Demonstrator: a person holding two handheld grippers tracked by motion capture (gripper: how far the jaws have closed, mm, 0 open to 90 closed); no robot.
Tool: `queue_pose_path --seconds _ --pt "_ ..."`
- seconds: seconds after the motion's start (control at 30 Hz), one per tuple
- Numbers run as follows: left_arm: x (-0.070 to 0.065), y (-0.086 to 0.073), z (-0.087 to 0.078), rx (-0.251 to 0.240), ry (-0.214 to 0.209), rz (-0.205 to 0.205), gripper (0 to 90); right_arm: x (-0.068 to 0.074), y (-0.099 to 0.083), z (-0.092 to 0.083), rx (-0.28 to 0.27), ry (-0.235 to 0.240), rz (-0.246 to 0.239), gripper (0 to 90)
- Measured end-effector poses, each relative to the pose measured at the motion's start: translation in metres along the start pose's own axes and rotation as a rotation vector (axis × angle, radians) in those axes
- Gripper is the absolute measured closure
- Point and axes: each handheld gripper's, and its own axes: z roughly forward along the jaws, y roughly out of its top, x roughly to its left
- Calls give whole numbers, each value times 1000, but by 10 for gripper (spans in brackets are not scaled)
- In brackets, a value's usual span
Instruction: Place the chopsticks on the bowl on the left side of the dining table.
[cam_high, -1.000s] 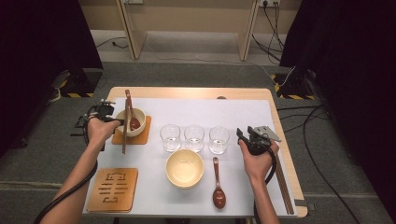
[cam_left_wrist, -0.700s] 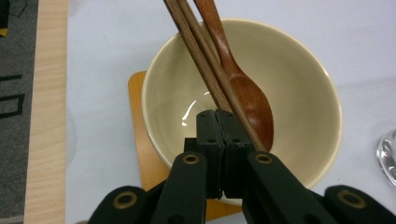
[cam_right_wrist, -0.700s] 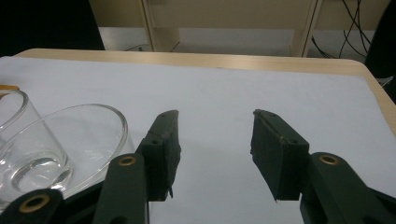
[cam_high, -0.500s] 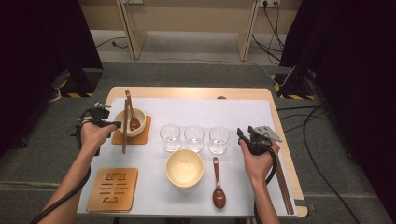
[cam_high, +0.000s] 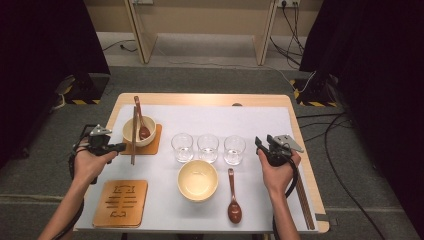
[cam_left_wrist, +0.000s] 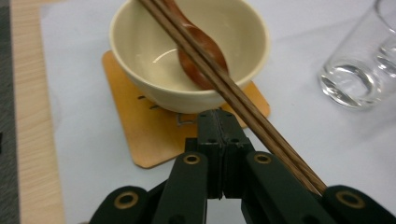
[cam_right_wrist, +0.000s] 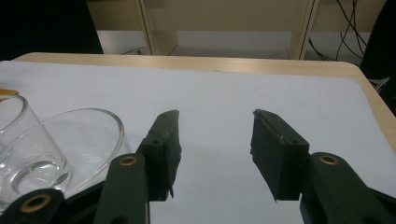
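At the far left of the tabletop (cam_high: 200, 100), a cream bowl (cam_high: 138, 131) sits on an orange coaster (cam_high: 153, 142). A brown spoon (cam_high: 142, 127) rests inside the bowl, and a pair of chopsticks (cam_high: 134, 135) lies across its rim, running from far to near. The left gripper (cam_high: 119, 146) is just beside the near end of the chopsticks, on their left. In the left gripper view its jaws are pressed together with nothing between them, and the chopsticks (cam_left_wrist: 233, 95) pass just to one side of the jaw tips, over the bowl (cam_left_wrist: 187, 51).

To the right, three empty glasses (cam_high: 208, 148) stand in a row. Nearer the person lie a second cream bowl (cam_high: 198, 180), a second spoon (cam_high: 233, 197) and a second coaster (cam_high: 120, 202). Another pair of chopsticks (cam_high: 303, 197) lies along the right edge.

The right gripper (cam_high: 261, 145) is held just right of the glasses. In the right gripper view its jaws stand wide apart and empty, with a glass (cam_right_wrist: 60, 149) to their left.

The far-left place setting looks finished, so the work in hand seems to be laying the second setting. The next move probably calls for moving the left gripper clear of the chopsticks without nudging them, then spreading its jaws for the near coaster, while the open right gripper is ready to take the near bowl or spoon.
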Motion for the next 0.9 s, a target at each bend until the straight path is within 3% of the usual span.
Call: queue_pose_path --seconds 0.37,0.9 --pt "-11 2 5 14 3 81 884 1 -1 1 4 2 2 522" --pt "-27 3 15 27 -25 102 881 0 -2 0 4 0 2 522"
